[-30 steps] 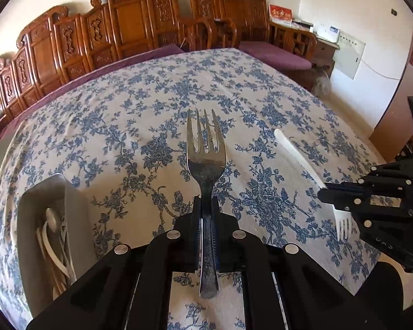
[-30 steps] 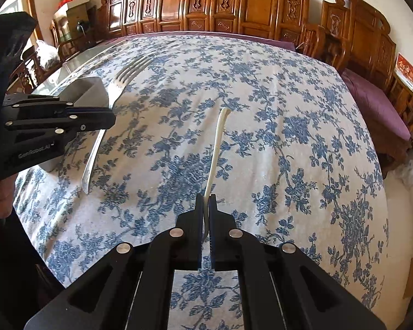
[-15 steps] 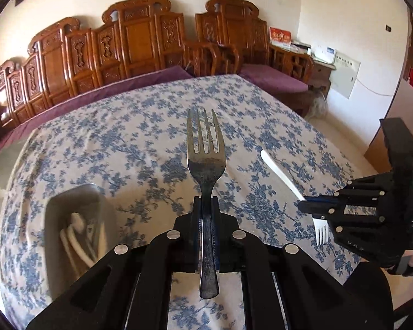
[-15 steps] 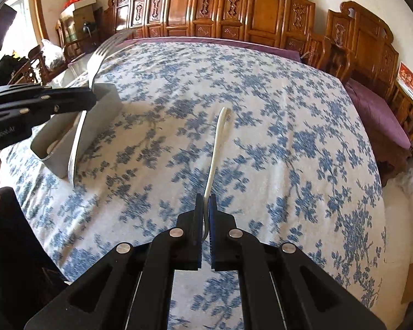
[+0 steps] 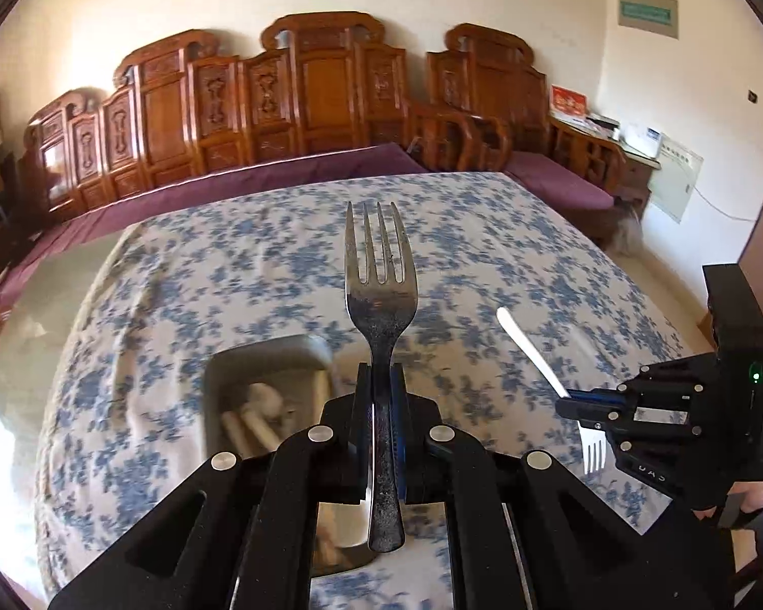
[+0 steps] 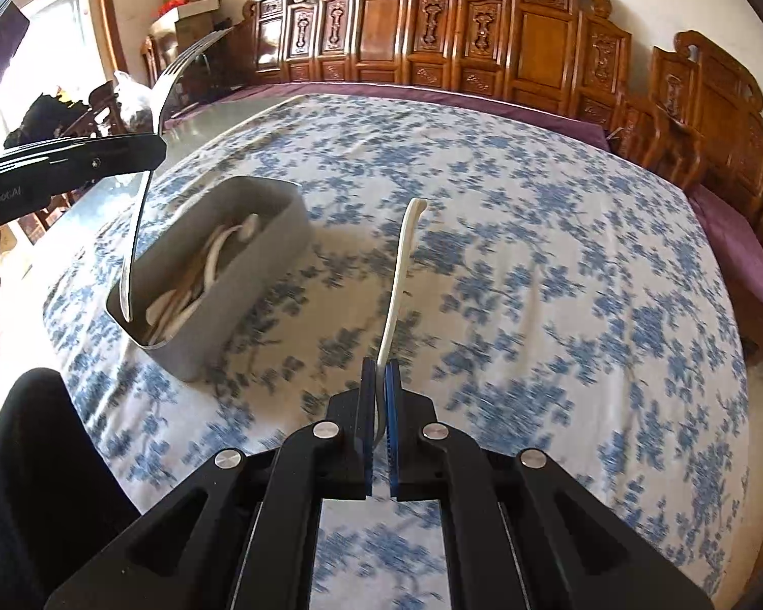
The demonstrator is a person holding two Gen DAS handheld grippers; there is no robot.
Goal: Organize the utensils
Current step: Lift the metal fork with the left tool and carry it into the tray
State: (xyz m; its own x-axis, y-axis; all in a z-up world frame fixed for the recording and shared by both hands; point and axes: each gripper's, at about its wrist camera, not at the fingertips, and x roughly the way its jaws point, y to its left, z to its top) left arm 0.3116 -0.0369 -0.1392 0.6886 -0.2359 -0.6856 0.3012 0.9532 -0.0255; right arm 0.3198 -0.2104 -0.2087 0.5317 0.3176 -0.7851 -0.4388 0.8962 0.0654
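Note:
My left gripper [image 5: 380, 381] is shut on a metal fork [image 5: 380, 274], tines pointing away, held in the air over the grey utensil box [image 5: 267, 351]. In the right wrist view that same metal fork [image 6: 145, 193] hangs handle-down above the near end of the grey box [image 6: 269, 254], clamped by the left gripper [image 6: 147, 150]. My right gripper [image 6: 380, 386] is shut on a white plastic fork [image 6: 399, 264], its handle pointing away over the tablecloth, right of the box. The left wrist view shows the right gripper [image 5: 569, 401] with the white fork [image 5: 529, 345] and its tines below.
A blue-flowered tablecloth [image 6: 534, 279] covers the table [image 6: 213, 117]. The grey box holds several white utensils [image 6: 213, 254]. Carved wooden chairs [image 5: 320, 96] line the far side. A person's dark sleeve [image 6: 40, 483] is at the lower left of the right wrist view.
Both grippers rose and shifted toward the grey box; the box moved from the left edge to under the metal fork, and it came nearer in the right wrist view. Both grips held.

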